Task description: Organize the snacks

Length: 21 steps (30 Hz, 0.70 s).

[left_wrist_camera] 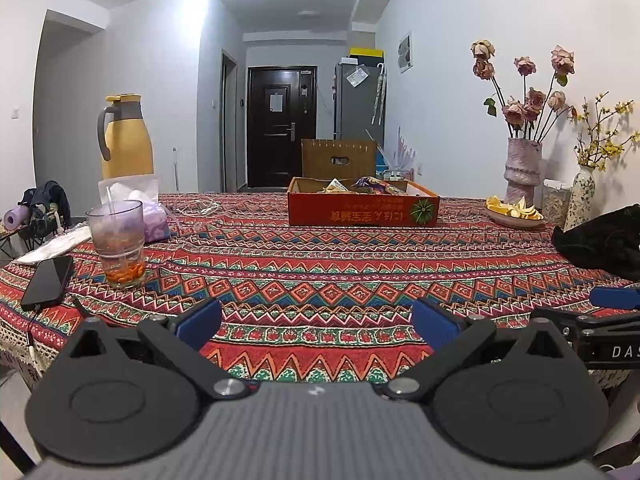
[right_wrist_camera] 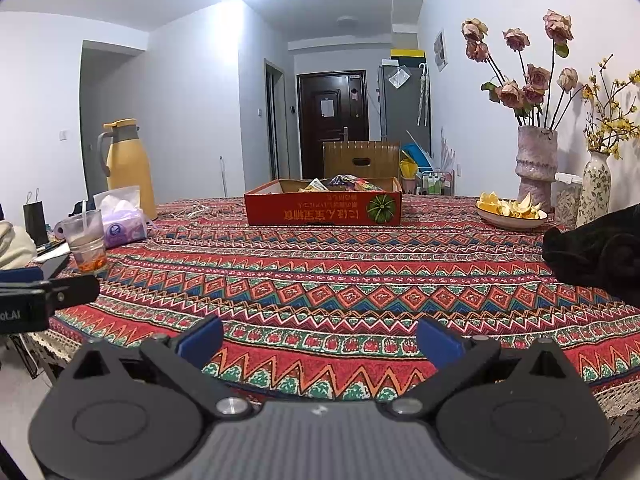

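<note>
Only the left wrist view catches the phone (left_wrist_camera: pixel 48 282) beside the cup (left_wrist_camera: pixel 117 242), while both the left claw (left_wrist_camera: pixel 316 322) and right claw (right_wrist_camera: pixel 318 342) gape wide and empty, short of the red snack box (right_wrist_camera: pixel 324 208).

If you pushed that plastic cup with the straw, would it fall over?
Probably it would tip. The plastic cup is tall, narrow at its base and looks nearly empty, so likely light. The straw leaning inside could swing out. It may drag on the patterned tablecloth rather than slide.
</note>
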Motion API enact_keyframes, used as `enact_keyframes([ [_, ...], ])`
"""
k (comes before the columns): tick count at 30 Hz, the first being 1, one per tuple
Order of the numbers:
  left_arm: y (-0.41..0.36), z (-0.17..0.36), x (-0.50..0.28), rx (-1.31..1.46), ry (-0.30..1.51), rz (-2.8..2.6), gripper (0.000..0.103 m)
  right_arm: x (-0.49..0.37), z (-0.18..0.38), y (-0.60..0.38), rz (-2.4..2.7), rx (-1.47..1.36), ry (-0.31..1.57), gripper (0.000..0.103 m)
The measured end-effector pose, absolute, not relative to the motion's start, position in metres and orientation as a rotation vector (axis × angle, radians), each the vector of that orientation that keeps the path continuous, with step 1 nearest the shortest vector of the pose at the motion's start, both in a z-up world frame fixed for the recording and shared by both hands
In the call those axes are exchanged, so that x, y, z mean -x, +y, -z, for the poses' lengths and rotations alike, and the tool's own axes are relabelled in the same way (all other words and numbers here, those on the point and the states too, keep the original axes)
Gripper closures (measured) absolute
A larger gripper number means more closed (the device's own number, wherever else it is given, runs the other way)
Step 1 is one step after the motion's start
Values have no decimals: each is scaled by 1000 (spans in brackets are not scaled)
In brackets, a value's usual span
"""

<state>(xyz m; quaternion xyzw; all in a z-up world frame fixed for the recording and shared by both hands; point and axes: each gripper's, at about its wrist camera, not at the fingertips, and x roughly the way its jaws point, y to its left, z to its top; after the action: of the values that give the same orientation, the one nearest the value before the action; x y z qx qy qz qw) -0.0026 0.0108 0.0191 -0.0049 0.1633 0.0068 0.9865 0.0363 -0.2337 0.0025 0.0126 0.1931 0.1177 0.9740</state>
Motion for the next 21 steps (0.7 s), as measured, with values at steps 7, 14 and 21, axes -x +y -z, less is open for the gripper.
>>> enact_keyframes([
  [7, 12, -20, 3, 15, 328, -7, 0, -36, -4, -234, -239, -23, 384, 0],
  [14, 11, -19, 3, 11, 330, -4, 0, -36, -2, -234, -236, -28, 389, 0],
  [21, 11, -19, 3, 13, 335, 0, 0, -35, -1, -233, -247, -25, 389, 0],
])
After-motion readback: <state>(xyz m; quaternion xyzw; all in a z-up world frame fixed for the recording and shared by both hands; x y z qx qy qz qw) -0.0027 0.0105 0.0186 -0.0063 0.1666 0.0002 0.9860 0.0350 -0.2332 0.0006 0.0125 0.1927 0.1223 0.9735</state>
